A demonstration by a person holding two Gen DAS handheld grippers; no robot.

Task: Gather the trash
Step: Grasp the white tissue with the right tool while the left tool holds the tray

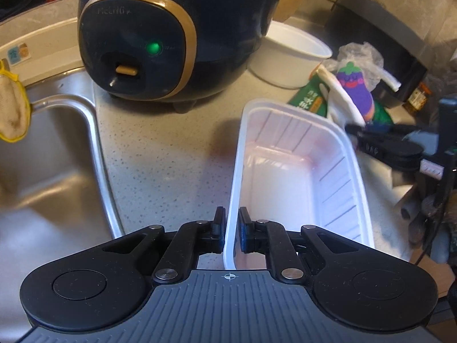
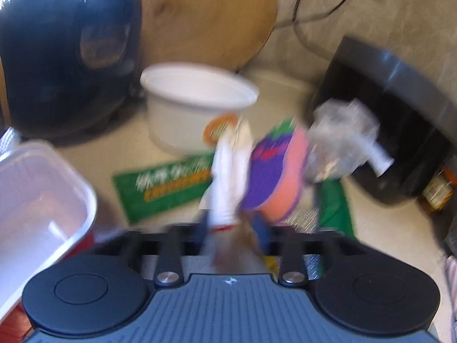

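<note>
Left gripper (image 1: 230, 228) fingers clamped on near rim of white plastic tray (image 1: 288, 171), on the bench (image 1: 165, 154) right of the sink (image 1: 51, 148). Right gripper (image 2: 232, 228) fingers pinched on white wrapper (image 2: 228, 171); eggplant-print packet (image 2: 274, 171) just right, white bowl (image 2: 194, 105) and rice cooker (image 1: 171, 28) beyond.

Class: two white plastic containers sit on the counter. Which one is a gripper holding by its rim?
The rectangular tray, its rim clamped by the left gripper; the round tub stands untouched.

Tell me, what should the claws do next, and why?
Probably lift the right claw and carry its white wrapper over into the plastic tray. The left claw is pinching the tray's rim, the tray is empty, and the wrapper already looks gripped.
</note>
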